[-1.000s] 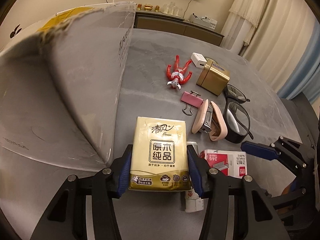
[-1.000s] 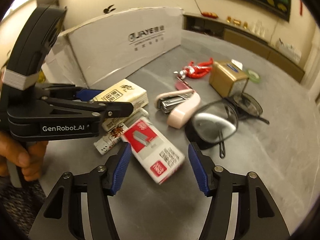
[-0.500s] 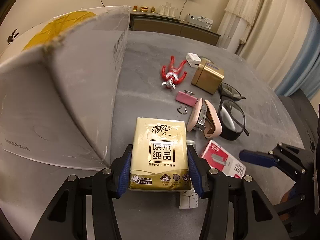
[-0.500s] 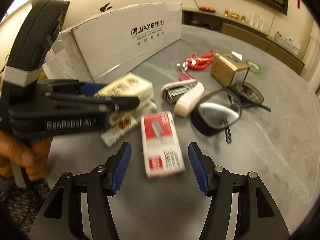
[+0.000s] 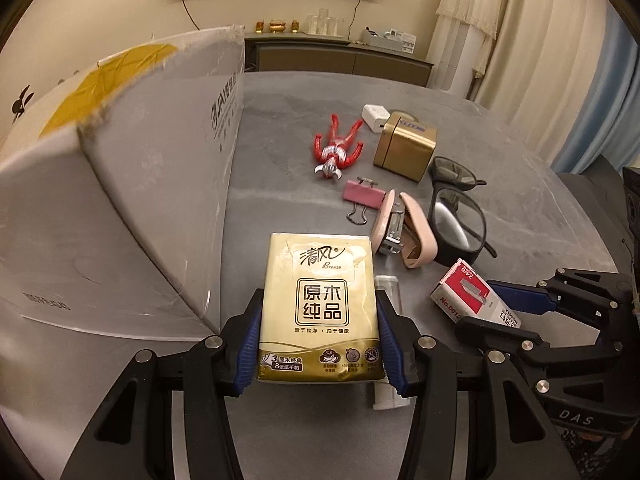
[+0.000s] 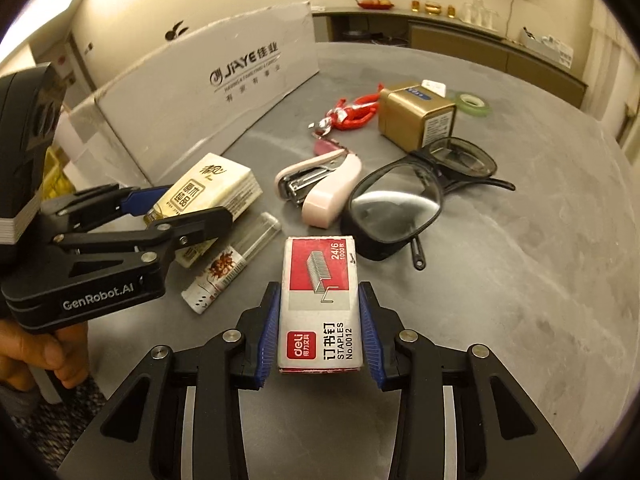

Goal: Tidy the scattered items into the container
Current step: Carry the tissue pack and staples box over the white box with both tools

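My left gripper [image 5: 320,340] is shut on a gold tissue pack [image 5: 320,288], held just off the grey table beside the corner of the white cardboard box [image 5: 120,200]. My right gripper [image 6: 320,332] is shut on a red and white staples box [image 6: 320,280], pads pressed to both long sides. In the left wrist view the staples box [image 5: 472,296] sits tilted between the right fingers. From the right wrist, the left gripper [image 6: 192,204] shows at the left with the tissue pack [image 6: 208,188] in it, a hand beneath. The cardboard box [image 6: 224,92] stands behind.
On the table lie a pink stapler [image 6: 320,192], black glasses [image 6: 400,208], a gold tin [image 6: 416,116], a red toy figure [image 5: 336,152], a pink binder clip [image 5: 362,194], a white adapter [image 5: 375,114], a small tube [image 6: 228,264] and a green tape roll [image 6: 470,100].
My right gripper has come down over the staples box, lined up with it and closed on it. The left gripper keeps the tissue pack and has shifted a little.
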Demonstrator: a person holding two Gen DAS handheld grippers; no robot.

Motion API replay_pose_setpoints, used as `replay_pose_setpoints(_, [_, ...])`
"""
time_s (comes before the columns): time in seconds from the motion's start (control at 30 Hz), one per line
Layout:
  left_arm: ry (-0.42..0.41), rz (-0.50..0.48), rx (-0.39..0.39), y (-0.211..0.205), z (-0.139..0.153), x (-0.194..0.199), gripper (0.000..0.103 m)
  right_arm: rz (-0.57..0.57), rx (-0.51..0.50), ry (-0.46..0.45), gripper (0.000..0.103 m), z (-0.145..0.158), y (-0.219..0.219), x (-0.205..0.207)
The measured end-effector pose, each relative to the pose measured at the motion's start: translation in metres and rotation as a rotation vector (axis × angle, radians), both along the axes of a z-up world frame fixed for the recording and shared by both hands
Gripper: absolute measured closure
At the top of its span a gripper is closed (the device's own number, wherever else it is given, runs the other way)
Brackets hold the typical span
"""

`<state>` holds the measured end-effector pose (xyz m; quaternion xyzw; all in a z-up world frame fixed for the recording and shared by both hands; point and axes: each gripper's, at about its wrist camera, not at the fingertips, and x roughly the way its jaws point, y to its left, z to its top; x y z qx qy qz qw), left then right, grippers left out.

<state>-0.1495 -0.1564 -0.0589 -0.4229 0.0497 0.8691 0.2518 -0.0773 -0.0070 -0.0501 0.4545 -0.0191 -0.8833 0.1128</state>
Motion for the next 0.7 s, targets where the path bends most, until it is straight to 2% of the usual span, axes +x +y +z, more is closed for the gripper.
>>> replay_pose_setpoints(0.33, [0.048,-0.007,0.039,-0.002,0.021,0.008,0.051,-0.032,-0.034,0.040,0.064,0.014,0.003,0.003])
replay_pose_setpoints(0.7, [0.102,-0.013,0.171,-0.019,0.071,0.013,0.051,-0.080,-0.053,0.129,0.064,0.062,-0.013,0.006])
